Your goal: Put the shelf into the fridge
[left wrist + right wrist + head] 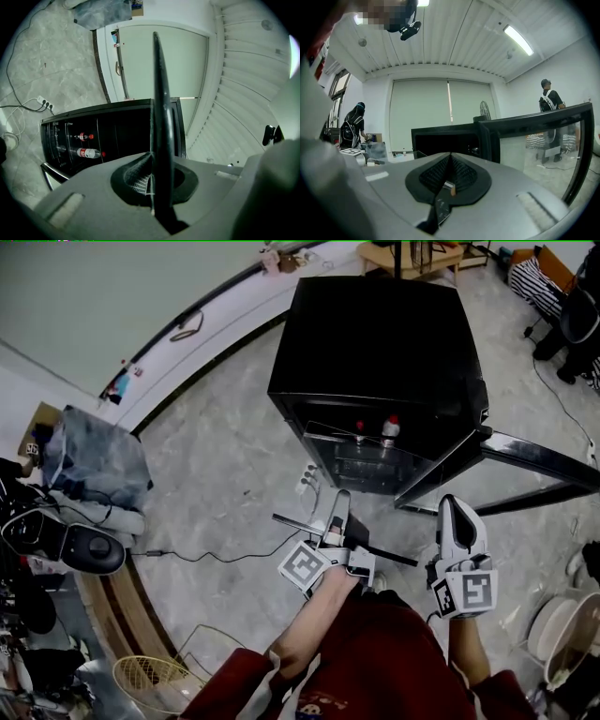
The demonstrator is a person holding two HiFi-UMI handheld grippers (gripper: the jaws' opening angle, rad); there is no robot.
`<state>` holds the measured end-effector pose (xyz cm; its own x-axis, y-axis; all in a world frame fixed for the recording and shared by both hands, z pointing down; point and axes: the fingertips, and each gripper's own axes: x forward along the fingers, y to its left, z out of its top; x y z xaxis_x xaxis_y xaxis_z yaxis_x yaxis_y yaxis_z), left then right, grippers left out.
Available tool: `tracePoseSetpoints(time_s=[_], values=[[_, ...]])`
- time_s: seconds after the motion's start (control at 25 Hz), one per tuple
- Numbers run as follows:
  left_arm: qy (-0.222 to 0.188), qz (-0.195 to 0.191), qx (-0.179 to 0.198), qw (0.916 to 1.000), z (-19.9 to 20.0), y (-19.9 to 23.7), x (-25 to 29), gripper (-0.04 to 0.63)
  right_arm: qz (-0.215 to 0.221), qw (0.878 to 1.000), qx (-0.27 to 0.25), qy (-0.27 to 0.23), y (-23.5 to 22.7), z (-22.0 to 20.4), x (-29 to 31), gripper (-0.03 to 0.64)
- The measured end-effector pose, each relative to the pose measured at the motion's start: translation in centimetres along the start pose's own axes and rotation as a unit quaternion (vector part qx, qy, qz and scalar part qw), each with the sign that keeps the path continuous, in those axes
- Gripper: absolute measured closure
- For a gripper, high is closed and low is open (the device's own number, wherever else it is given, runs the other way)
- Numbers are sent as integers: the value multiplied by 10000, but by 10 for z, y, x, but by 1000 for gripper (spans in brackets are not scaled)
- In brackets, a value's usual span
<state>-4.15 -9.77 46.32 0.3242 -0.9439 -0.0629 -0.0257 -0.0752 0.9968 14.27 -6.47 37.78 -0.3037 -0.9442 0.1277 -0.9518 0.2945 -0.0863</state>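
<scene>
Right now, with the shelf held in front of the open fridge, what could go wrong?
Only the left gripper pinches the shelf by one edge; the right gripper is shut and empty, so the shelf may twist or slip. Going in, it could knock the bottles inside the fridge.

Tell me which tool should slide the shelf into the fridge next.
Left: the left tool is shut on the shelf, facing the open fridge. The right tool is shut and holds nothing.
</scene>
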Motion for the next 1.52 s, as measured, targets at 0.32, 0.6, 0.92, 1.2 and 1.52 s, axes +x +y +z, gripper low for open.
tracePoseSetpoints(time_s=[0.32, 0.6, 0.92, 1.2, 1.52], values=[[-114, -43, -378, 9992, 12, 17, 33, 591, -81, 9998, -99, 163, 2, -3, 24, 617], [-102, -173, -551, 9983, 15, 23, 60, 591, -258, 9985, -70, 486, 4, -9, 40, 617], [-261, -240, -685, 9970, 12, 30, 90, 591, -437, 9967, -98, 670, -5, -12, 51, 617], [-484, -188, -563, 9971, 12, 36, 113, 591, -489, 9978, -158, 419, -13, -6, 61, 617], [-701, -98, -319, 9970, 14, 48, 140, 591, -420, 9978, -197, 465, -12, -11, 70, 617]])
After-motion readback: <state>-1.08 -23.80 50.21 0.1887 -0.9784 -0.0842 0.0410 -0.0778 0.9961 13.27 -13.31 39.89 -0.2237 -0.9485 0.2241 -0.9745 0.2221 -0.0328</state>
